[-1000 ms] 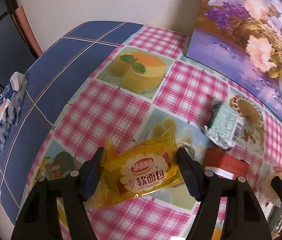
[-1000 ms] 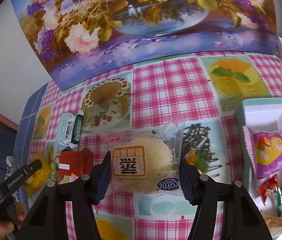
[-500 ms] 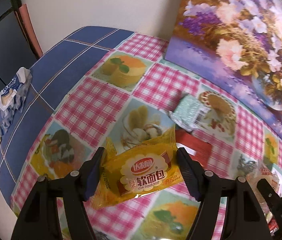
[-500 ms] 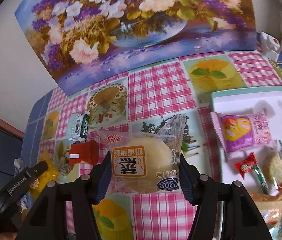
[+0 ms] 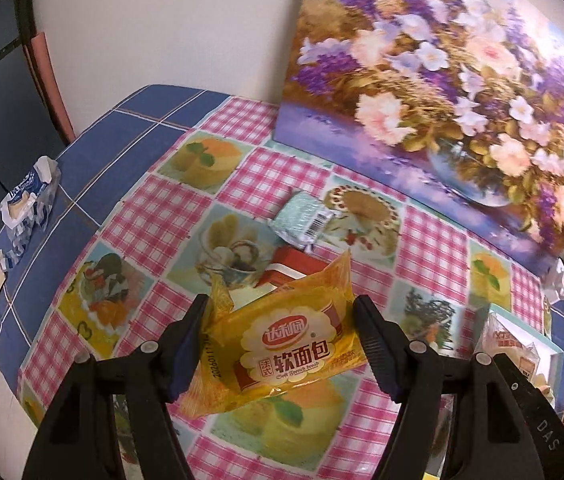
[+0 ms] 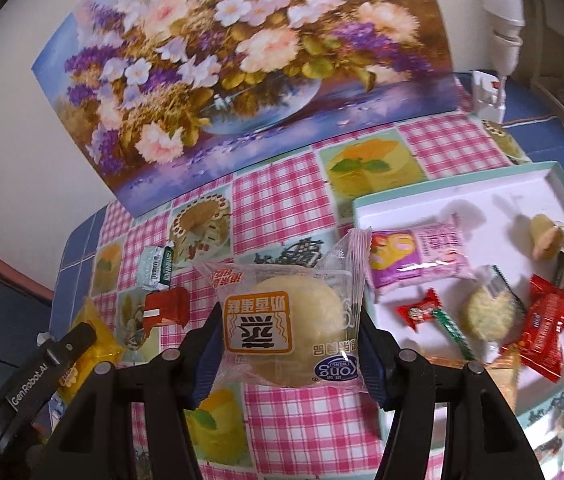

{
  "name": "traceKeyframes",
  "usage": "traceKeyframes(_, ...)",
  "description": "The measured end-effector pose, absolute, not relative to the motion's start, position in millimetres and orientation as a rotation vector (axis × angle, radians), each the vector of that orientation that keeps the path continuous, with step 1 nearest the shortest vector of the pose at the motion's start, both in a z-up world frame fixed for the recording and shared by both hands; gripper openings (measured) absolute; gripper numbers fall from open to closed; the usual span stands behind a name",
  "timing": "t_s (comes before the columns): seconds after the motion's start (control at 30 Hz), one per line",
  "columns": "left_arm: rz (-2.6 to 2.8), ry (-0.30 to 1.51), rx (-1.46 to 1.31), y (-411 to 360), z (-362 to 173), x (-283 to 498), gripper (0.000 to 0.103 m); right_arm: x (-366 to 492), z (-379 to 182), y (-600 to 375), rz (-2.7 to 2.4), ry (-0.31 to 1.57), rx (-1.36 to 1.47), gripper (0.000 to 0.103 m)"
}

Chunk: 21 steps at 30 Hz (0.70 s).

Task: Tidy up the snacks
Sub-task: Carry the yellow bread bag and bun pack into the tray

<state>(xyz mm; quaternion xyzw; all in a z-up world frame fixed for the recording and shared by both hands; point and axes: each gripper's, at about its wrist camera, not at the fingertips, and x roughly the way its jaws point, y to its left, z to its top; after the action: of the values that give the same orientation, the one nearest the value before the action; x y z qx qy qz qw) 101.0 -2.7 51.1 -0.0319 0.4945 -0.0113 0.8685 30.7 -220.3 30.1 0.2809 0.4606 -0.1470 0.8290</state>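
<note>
Left wrist view: the left hand-held gripper [image 5: 280, 346] clamps a yellow bread packet [image 5: 288, 350] by its two ends, lifted above the table [image 5: 154, 224]. Beyond it lie a red packet [image 5: 296, 266] and, farther off, a silver-green packet [image 5: 302, 218].

Right wrist view: the right hand-held gripper [image 6: 286, 354] grips a clear-wrapped bun [image 6: 290, 320] between its pads, held over the table, just left of the white tray [image 6: 442, 204] that holds a pink packet [image 6: 418, 258] and red candies [image 6: 544, 320].

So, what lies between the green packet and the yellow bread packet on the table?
A red packet, between green packet and yellow bread packet; right wrist view.
</note>
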Motion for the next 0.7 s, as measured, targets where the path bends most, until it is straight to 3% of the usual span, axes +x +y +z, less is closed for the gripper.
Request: traceKeyframes(0.7,-0.086,1.008,0.070,-65,47,75,0.073,-9,29,-282,-0.429,0.965,0.677,0.063)
